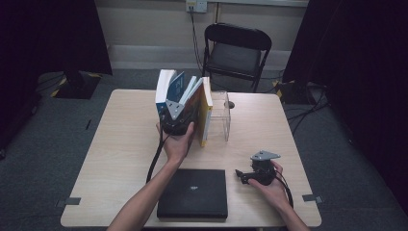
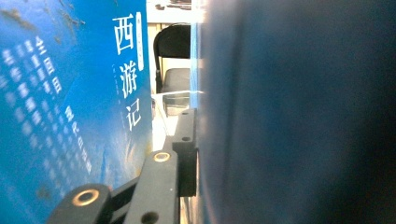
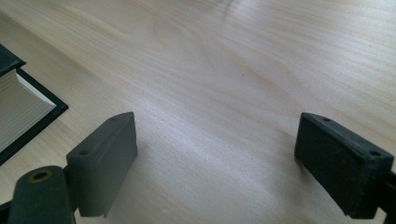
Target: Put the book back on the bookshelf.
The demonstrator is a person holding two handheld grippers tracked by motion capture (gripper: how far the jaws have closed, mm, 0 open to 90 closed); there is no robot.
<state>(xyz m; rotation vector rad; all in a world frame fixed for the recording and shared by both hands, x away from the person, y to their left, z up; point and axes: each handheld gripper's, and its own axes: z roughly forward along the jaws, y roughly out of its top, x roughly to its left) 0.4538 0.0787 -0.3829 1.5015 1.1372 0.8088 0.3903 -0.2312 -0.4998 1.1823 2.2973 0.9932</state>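
The left gripper is clamped on a blue book standing among upright books beside the clear holder; it should be kept vertical. The right gripper is held wide.

My left gripper is a rounded black housing with a grey three-cornered plate on top, studded with small dark screw holes. A black cable trails from it, past my bare forearm. In the left gripper view its linkage shows as flat black bars joined by brass-coloured rivets, with small screw holes in the jaw block. My right gripper is the same build: black body, grey plate, and a looped black cable by my wrist. In the right gripper view its two jaws are thick, matte black rectangular blocks with recessed screw holes, one arm carrying a brass-ringed pivot. I wear no sleeves.
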